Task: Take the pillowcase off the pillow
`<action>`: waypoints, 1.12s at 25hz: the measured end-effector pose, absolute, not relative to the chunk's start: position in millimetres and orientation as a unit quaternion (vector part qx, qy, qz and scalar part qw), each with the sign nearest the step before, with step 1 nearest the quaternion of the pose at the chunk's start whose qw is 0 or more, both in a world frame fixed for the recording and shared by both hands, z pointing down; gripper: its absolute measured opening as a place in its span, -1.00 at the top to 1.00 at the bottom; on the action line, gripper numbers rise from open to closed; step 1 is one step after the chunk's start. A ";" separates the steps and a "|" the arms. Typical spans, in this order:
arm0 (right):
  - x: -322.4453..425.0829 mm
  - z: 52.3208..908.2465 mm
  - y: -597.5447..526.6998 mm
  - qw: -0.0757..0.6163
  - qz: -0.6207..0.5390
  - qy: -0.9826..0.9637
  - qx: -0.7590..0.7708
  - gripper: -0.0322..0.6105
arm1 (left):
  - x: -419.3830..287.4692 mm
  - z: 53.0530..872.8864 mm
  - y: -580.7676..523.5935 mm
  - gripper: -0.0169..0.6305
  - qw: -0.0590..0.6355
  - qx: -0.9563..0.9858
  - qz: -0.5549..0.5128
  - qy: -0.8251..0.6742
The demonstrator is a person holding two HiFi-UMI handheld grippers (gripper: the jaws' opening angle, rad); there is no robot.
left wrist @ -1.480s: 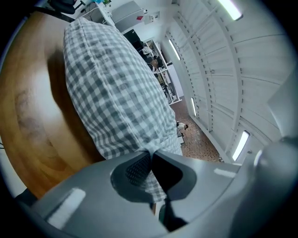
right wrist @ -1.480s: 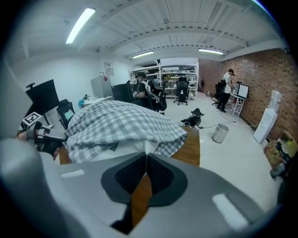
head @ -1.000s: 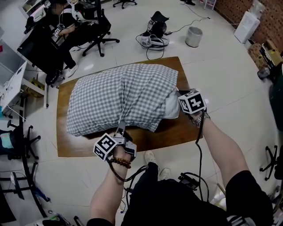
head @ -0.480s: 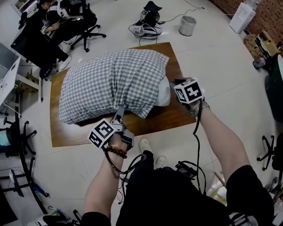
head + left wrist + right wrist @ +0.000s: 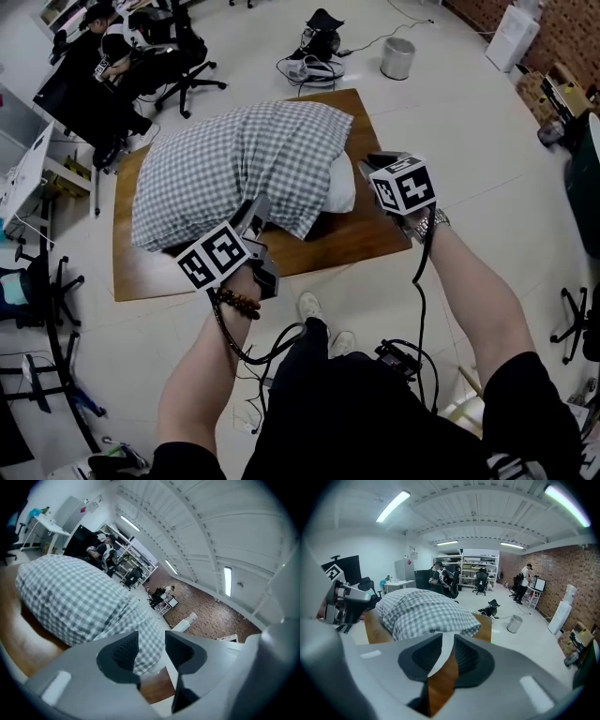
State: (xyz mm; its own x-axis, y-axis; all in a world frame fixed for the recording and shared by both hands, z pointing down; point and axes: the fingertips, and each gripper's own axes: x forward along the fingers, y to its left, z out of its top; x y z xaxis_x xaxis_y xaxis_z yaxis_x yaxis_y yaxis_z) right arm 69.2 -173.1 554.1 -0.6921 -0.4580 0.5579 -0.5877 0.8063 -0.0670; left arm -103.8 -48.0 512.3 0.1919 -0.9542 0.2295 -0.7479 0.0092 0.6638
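The counter (image 5: 337,246) is set on the floor (image 5: 450,141). The pillow (image 5: 342,192) is laid across most of its top, inside the pillowcase (image 5: 225,169). Only the pillow's right end is left uncovered, near the counter's right edge. A bare strip of counter is left along the near side. Behind the counter, on the floor, a bin (image 5: 397,56) is stood to the right of a heap of gear (image 5: 314,56). An office chair (image 5: 183,56) and a seated person (image 5: 94,66) are found at the far left.

left gripper (image 5: 152,641) opening (empty), checked pillowcase (image 5: 70,602) beyond
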 end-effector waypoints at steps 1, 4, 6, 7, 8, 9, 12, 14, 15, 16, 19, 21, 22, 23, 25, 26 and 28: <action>71.4 548.1 -169.3 0.263 0.117 -0.914 0.287 0.67 | -98.4 502.4 -49.0 0.39 0.337 0.700 -0.134 -0.615; 79.1 533.7 -158.8 0.250 0.104 -0.919 0.285 0.67 | -82.1 479.1 -52.7 0.44 0.309 0.725 -0.099 -0.608; 87.8 531.4 -152.5 0.243 0.098 -0.922 0.283 0.67 | -69.2 472.2 -55.1 0.46 0.296 0.735 -0.076 -0.605; 92.1 531.0 -150.8 0.241 0.096 -0.923 0.283 0.67 | -63.3 468.5 -57.2 0.46 0.289 0.740 -0.065 -0.604; 95.7 530.4 -150.4 0.240 0.095 -0.924 0.283 0.67 | -58.4 463.7 -60.2 0.48 0.283 0.745 -0.053 -0.602; 98.4 529.3 -151.0 0.239 0.094 -0.924 0.283 0.67 | -54.7 457.6 -64.3 0.48 0.277 0.750 -0.043 -0.599; 102.1 526.3 -156.3 0.238 0.096 -0.923 0.287 0.67 | -51.7 438.8 -80.0 0.49 0.265 0.763 -0.012 -0.590; 104.2 526.9 -162.6 0.238 0.100 -0.921 0.292 0.67 | -52.0 429.6 -92.4 0.49 0.257 0.771 0.012 -0.582; 105.3 528.6 -166.7 0.238 0.101 -0.920 0.295 0.67 | -51.4 426.5 -99.3 0.49 0.252 0.776 0.025 -0.577; 106.5 531.8 -171.2 0.237 0.102 -0.919 0.297 0.67 | -50.3 424.8 -106.6 0.49 0.247 0.782 0.037 -0.571; 108.9 543.6 -188.8 0.236 0.115 -0.915 0.307 0.67 | -48.6 421.8 -133.2 0.49 0.241 0.798 0.072 -0.547; 105.4 546.1 -205.9 0.238 0.131 -0.910 0.314 0.67 | -50.9 413.5 -158.0 0.48 0.242 0.809 0.095 -0.528; 101.8 545.4 -216.1 0.240 0.138 -0.907 0.317 0.67 | -52.8 408.2 -172.3 0.47 0.244 0.813 0.106 -0.518; 97.4 544.3 -226.6 0.242 0.145 -0.905 0.319 0.67 | -54.8 403.0 -187.0 0.46 0.244 0.817 0.118 -0.509; 88.6 542.4 -247.1 0.245 0.159 -0.901 0.321 0.67 | -57.3 395.6 -215.5 0.45 0.241 0.825 0.146 -0.491; 85.5 542.6 -256.5 0.245 0.165 -0.899 0.322 0.67 | -57.0 394.7 -228.4 0.43 0.238 0.828 0.160 -0.481; 83.0 546.1 -272.2 0.245 0.177 -0.898 0.320 0.67 | -53.4 398.6 -251.1 0.40 0.236 0.834 0.189 -0.462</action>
